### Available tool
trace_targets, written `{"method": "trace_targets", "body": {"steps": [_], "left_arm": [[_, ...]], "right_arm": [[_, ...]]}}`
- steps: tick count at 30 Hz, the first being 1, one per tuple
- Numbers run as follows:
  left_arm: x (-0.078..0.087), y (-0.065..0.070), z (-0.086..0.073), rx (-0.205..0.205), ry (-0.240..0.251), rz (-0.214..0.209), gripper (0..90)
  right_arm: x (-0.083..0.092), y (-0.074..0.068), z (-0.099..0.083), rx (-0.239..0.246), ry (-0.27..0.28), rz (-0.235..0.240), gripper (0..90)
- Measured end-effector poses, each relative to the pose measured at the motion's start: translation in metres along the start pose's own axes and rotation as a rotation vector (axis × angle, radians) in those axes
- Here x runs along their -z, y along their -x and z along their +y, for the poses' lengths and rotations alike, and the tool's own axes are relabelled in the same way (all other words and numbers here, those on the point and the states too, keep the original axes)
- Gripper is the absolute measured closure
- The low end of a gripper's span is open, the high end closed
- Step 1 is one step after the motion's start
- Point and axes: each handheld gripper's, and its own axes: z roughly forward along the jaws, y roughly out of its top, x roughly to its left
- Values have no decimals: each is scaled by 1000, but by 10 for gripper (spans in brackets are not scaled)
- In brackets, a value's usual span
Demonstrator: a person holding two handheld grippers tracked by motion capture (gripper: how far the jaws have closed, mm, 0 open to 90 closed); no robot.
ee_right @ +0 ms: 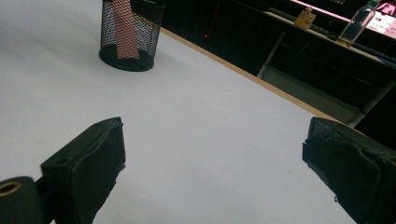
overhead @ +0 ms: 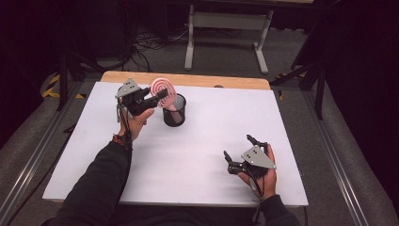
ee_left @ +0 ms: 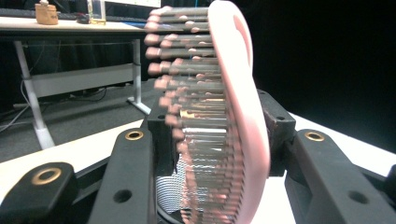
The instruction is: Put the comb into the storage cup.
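A pink round hairbrush [overhead: 163, 92] stands with its handle [ee_right: 125, 32] down in a black mesh cup [overhead: 174, 110] at the back left of the white table [overhead: 188, 160]. My left gripper [overhead: 157, 98] reaches in from the left at the brush head. In the left gripper view the head [ee_left: 233, 116] sits between the jaws and is blurred, bristles toward the left pad; the pads do not clearly press on it. My right gripper [overhead: 237, 147] rests low at the front right, open with nothing between its jaws [ee_right: 215, 140].
The mesh cup [ee_right: 128, 37] is the only object standing on the sheet. A wooden edge [overhead: 188, 79] runs along the table's far side. Beyond it stand a white-legged desk frame [overhead: 226, 28] and floor cables [overhead: 146, 47]. A bottle [ee_right: 357, 21] sits on a distant desk.
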Motion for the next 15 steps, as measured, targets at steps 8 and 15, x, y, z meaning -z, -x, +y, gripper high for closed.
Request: {"method": "trace_targets", "body": {"steps": [8,15], "left_arm": [[7,-8,7,-27,-15,43,462],[7,-6,10,-61,-24,84,368]], "right_arm": [[0,0,0,7,-4,9,66],[0,-2,1,13,-3,17,73]]}}
